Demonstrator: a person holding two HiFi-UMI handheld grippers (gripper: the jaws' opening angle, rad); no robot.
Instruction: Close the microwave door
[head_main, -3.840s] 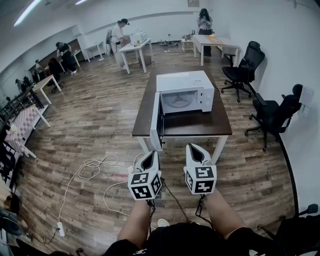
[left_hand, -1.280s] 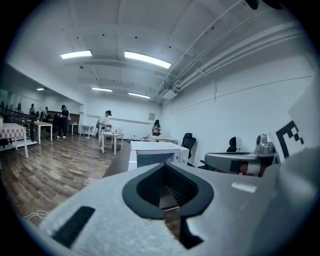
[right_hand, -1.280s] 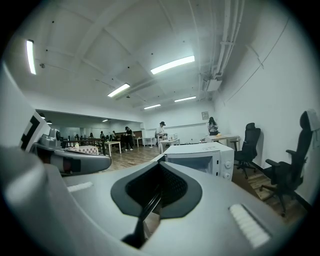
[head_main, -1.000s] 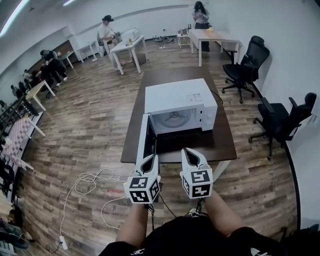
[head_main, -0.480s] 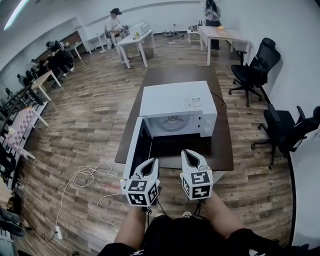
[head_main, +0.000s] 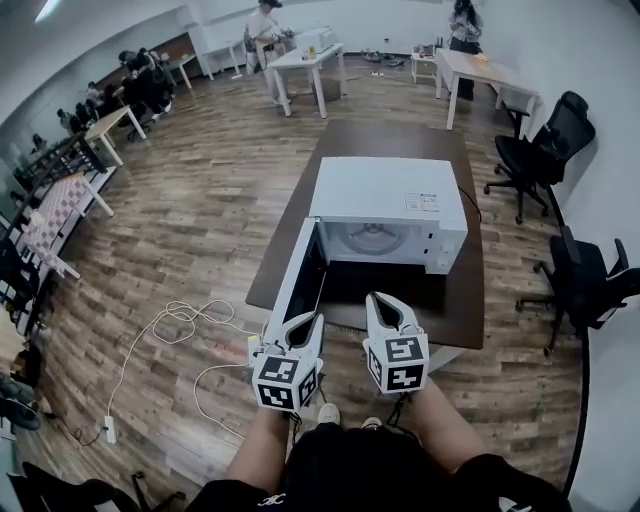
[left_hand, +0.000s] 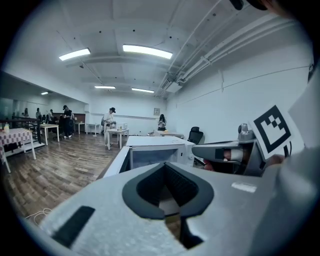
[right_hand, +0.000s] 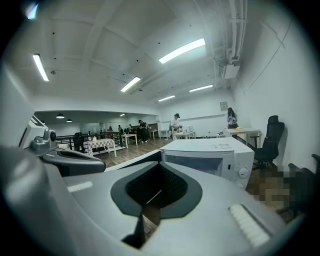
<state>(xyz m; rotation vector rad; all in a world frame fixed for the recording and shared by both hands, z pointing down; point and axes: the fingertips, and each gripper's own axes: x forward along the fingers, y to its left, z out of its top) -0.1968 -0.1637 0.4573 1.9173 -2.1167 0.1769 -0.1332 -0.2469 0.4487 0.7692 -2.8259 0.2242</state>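
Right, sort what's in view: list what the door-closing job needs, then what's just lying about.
Job: microwave, its open door, left gripper, right gripper.
Lying about: loose white cable, black office chairs, far tables.

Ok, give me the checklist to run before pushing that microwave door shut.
1. Microwave door wide open, swung out toward the person: ok.
2. Nothing sticking out of the microwave cavity: ok, only the turntable shows.
3. Left hand-held gripper shut and empty: ok.
4. Right hand-held gripper shut and empty: ok.
5. Left hand-held gripper touching the door's free edge: cannot tell; the head view only shows it overlapping that edge.
6. Right hand-held gripper out of the door's swing: cannot tell.
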